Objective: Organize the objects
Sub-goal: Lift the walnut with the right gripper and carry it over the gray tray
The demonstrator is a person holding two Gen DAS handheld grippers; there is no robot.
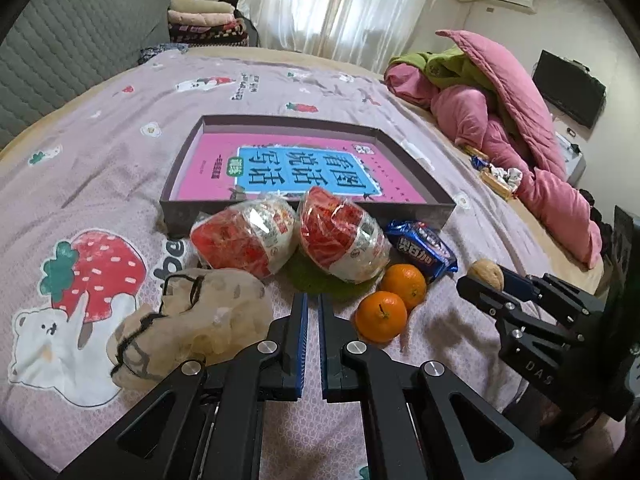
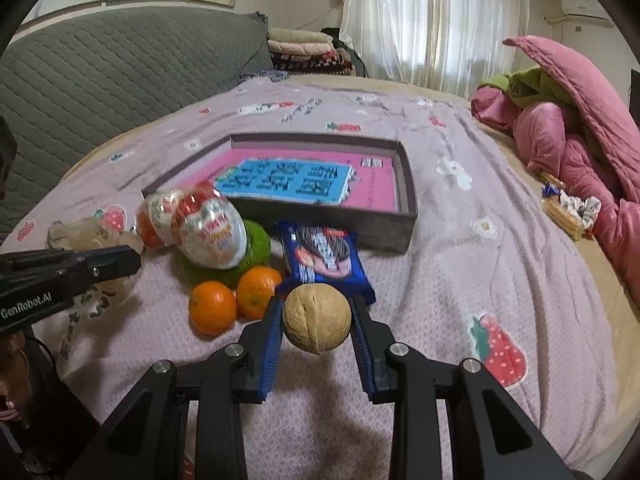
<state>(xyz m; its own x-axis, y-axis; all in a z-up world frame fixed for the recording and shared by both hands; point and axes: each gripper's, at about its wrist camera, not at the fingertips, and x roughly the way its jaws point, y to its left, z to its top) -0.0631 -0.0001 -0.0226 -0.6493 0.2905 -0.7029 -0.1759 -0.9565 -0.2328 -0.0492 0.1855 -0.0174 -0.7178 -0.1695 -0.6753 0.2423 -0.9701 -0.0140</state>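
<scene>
My right gripper [image 2: 317,312] is shut on a tan walnut [image 2: 317,318], held above the bedspread; the same walnut [image 1: 486,275] shows at its tip in the left wrist view. My left gripper [image 1: 313,300] is shut with nothing between its fingers. Ahead lie two oranges [image 1: 391,298], a blue biscuit packet [image 1: 422,250], two red-and-white egg-shaped packs [image 1: 288,236] on a green mat [image 1: 320,280], and a beige mesh bag [image 1: 188,320]. Behind them sits a dark shallow box [image 1: 308,216] with a pink and blue book [image 1: 292,172] inside.
A lilac strawberry-print bedspread [image 2: 460,260] covers the bed. Pink and green quilts [image 2: 568,140] are heaped at the right with snack packets [image 2: 568,208] beside them. A grey quilted headboard [image 2: 120,76] and folded blankets [image 2: 308,50] stand at the back.
</scene>
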